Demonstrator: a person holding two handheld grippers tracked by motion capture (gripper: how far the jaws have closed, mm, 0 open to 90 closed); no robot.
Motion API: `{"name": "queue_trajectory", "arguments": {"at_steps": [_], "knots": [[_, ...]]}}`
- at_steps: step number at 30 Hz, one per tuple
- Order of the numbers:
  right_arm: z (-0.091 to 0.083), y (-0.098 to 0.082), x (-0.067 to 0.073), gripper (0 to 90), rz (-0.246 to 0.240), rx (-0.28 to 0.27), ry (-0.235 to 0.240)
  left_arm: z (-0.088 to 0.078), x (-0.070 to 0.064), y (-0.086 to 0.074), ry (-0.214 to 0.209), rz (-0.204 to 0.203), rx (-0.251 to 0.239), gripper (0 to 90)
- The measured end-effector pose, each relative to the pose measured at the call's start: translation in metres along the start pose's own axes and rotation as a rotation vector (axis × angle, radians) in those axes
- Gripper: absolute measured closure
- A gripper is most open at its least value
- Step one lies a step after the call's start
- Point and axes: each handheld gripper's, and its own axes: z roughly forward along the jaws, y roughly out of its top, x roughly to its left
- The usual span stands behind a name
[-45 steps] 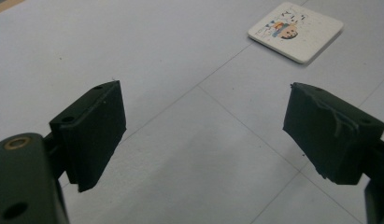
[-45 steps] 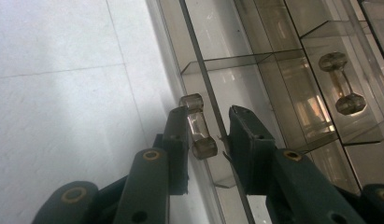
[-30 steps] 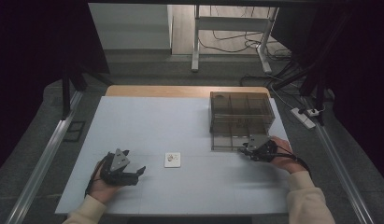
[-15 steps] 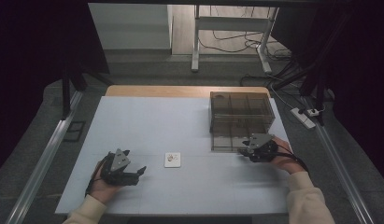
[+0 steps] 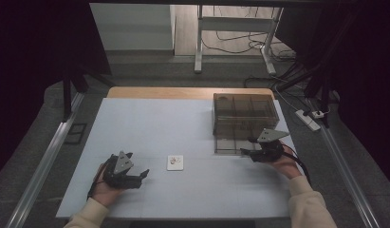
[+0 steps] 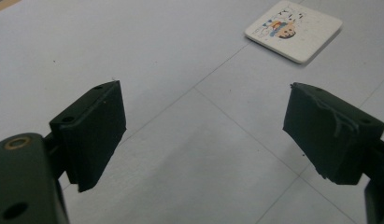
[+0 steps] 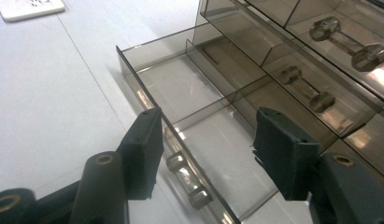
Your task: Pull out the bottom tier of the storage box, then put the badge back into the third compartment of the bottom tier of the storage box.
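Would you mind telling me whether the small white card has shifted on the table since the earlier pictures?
No. The white card lies the same way, level with the drawer box's front edge, to its left.

light: dim room, lit tabletop | shadows: soft | gripper views: sharp, near parts blurred

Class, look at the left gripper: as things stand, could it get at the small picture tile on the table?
Probably yes. The left gripper has its jaws wide open, and bare table lies between it and the tile, with nothing in the way.
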Motion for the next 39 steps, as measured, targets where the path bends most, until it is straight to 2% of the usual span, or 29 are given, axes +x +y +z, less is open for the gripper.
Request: {"name": "queue_trajectory", "arguments": {"at_steps": [4, 8, 12, 16, 22, 27, 34, 39], "knots": [[-0.001, 0.0, 0.003, 38.6, 0.02, -0.017, -0.015, 0.002, 0.001, 0.0, -0.016, -0.001, 0.002, 13.0], [-0.003, 0.001, 0.004, 37.5, 0.038, -0.031, -0.033, 0.001, 0.001, 0.0, -0.014, 0.0, -0.001, 13.0], [-0.005, 0.003, 0.006, 37.3, 0.034, -0.051, -0.031, -0.001, 0.001, 0.001, 0.003, 0.008, -0.006, 13.1], [-0.007, 0.004, 0.011, 37.3, 0.053, -0.071, -0.01, 0.002, 0.001, 0.002, 0.002, 0.0, 0.0, 13.1], [-0.007, 0.007, 0.025, 36.9, 0.024, -0.094, 0.014, 0.001, -0.001, 0.002, 0.012, 0.001, 0.009, 13.0], [-0.005, 0.012, 0.03, 36.7, 0.025, -0.122, 0.025, 0.0, -0.001, 0.001, 0.013, -0.005, 0.013, 13.1], [-0.003, 0.019, 0.034, 35.9, 0.014, -0.121, 0.005, 0.003, -0.003, 0.002, 0.012, -0.003, 0.019, 13.1], [0.0, 0.023, 0.037, 35.7, 0.011, -0.116, 0.008, 0.0, -0.002, 0.0, 0.016, -0.009, 0.018, 13.1]]}}
